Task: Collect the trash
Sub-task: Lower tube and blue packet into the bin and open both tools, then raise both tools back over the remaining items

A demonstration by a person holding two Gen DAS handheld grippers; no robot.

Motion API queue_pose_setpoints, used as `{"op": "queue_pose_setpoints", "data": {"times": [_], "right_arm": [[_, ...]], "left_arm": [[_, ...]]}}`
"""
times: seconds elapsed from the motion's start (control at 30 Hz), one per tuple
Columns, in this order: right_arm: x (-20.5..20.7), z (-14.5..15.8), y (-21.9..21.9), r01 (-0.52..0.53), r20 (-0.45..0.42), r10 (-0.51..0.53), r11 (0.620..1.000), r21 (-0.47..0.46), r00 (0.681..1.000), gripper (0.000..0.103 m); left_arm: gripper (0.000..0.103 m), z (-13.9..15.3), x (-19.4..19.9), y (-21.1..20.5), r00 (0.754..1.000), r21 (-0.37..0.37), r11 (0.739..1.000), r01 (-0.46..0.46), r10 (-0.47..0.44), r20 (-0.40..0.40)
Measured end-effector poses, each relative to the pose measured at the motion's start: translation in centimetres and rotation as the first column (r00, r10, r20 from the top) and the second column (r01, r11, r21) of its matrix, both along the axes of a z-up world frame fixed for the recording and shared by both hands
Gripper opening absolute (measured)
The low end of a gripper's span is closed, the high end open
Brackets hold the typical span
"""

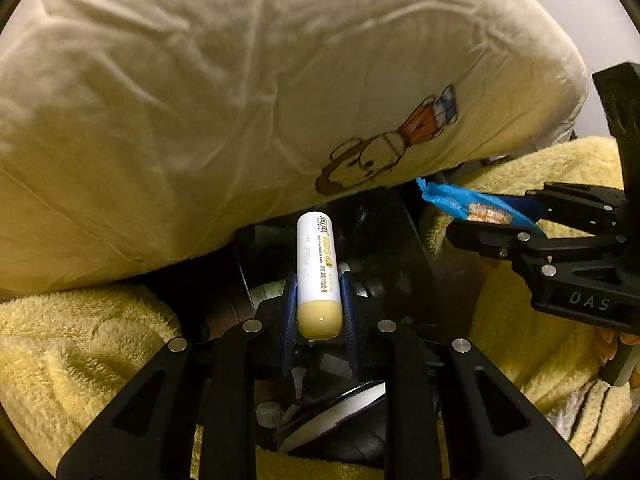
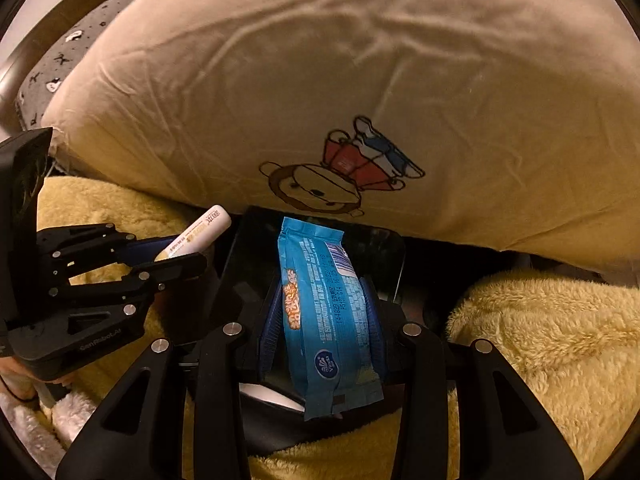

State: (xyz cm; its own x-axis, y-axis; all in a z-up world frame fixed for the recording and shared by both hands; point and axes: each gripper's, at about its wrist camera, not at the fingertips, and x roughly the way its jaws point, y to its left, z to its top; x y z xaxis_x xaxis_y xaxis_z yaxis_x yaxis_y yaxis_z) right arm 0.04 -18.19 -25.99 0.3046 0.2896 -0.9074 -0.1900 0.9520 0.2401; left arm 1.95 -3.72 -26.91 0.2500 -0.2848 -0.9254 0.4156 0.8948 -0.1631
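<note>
My left gripper (image 1: 319, 296) is shut on a white lip-balm tube (image 1: 317, 264) with a yellow end, held pointing forward over a dark gap. It also shows at the left of the right wrist view (image 2: 198, 234). My right gripper (image 2: 320, 312) is shut on a blue snack wrapper (image 2: 326, 312) with orange lettering. In the left wrist view the wrapper (image 1: 472, 206) sticks out of the right gripper (image 1: 496, 220) at the right. Both grippers hover side by side above a black bin (image 2: 240, 256) whose opening lies below them.
A large cream pillow (image 1: 240, 100) with a cartoon bear print (image 2: 332, 184) overhangs the far side. Fluffy yellow blanket (image 1: 80, 344) lies left and right of the bin (image 2: 552, 340). A grey patterned pillow (image 2: 68, 60) sits far left. Something white (image 1: 340, 412) lies in the bin.
</note>
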Motion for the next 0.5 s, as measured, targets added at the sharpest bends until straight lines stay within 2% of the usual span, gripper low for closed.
{"op": "queue_pose_setpoints", "data": {"times": [0.2,0.27,0.3,0.33,0.5], "right_arm": [[0.2,-0.7,0.5,-0.003,-0.018,0.003,1.0,-0.005,1.0,0.042],[0.8,-0.8,0.5,-0.004,-0.02,0.004,1.0,0.0,1.0,0.042],[1.0,-0.7,0.1,-0.002,-0.02,0.003,1.0,0.0,1.0,0.046],[1.1,-0.6,-0.1,0.004,-0.018,-0.004,1.0,-0.001,1.0,0.056],[1.2,0.2,-1.3,0.045,0.018,-0.045,0.999,-0.007,0.999,0.067]], "left_arm": [[0.022,-1.2,0.6,0.0,0.999,0.007,1.0,-0.003,0.003,-0.041],[0.032,-1.3,0.8,0.1,0.999,0.015,1.0,-0.013,0.014,-0.04],[0.039,-1.3,0.9,0.4,0.999,0.017,1.0,-0.019,0.019,-0.038],[0.044,-1.2,0.9,0.6,0.999,0.018,1.0,-0.026,0.026,-0.035],[0.058,0.0,1.2,1.6,0.999,0.022,0.998,-0.054,0.054,-0.003]]}}
